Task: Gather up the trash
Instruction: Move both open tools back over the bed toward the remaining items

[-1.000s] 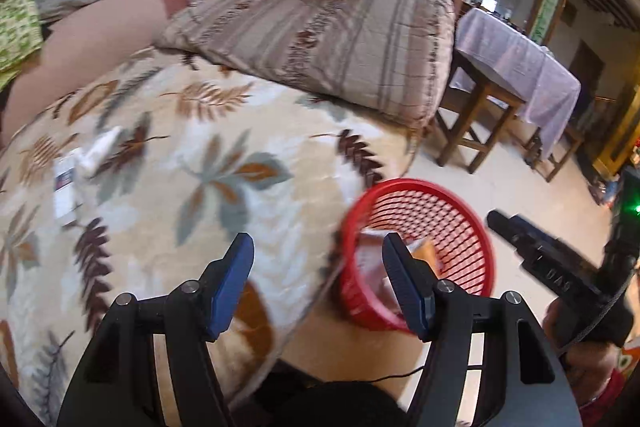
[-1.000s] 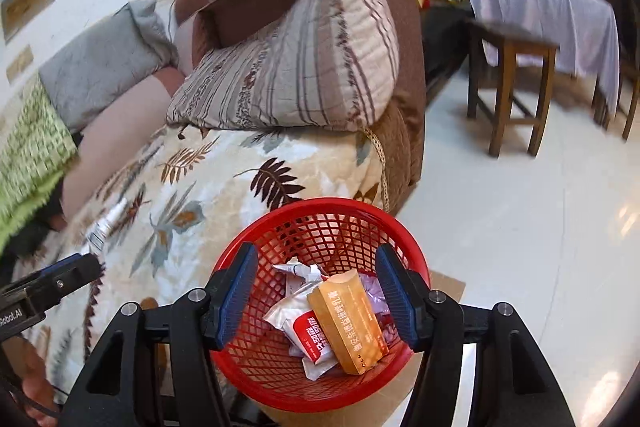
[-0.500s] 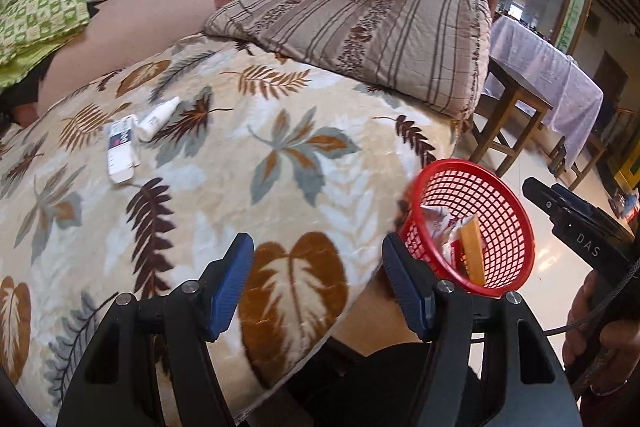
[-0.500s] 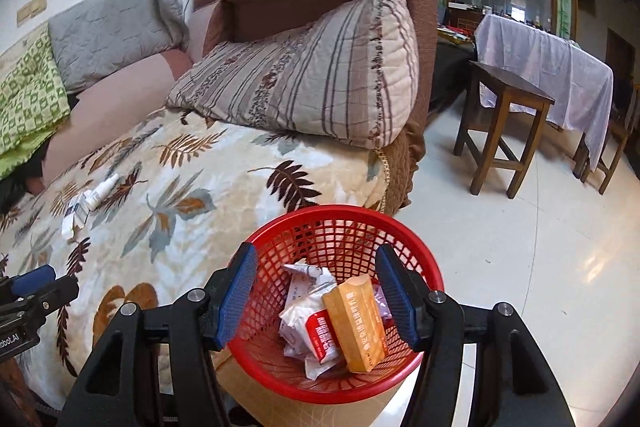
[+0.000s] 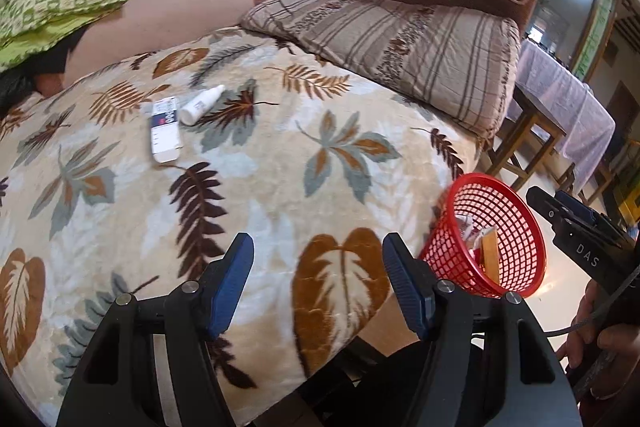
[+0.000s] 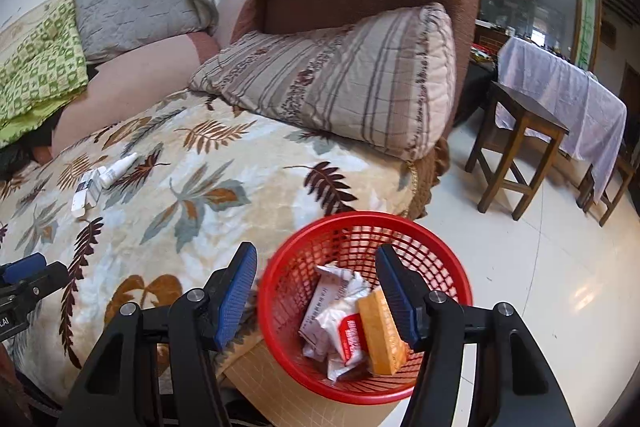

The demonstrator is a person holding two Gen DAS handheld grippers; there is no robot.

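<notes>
While both grippers stayed wide open and held nothing, a big leaf blanket [image 5: 280,163] filled most of the left wrist view. At the lower right of it sat a red basket [image 6: 448,259] with wrappers and an orange box [image 6: 380,335] inside. Up on the left lay a flat white box [image 5: 164,129], touching a little white tube [image 5: 200,101]. The left gripper [image 5: 318,283] and right gripper [image 6: 316,291] were at the bottom.

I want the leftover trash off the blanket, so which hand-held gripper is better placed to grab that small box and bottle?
Left, probably. The left hand-held gripper is open and faces the flat white cardboard box and white plastic bottle; the right hand-held gripper hangs over the red mesh basket.
</notes>
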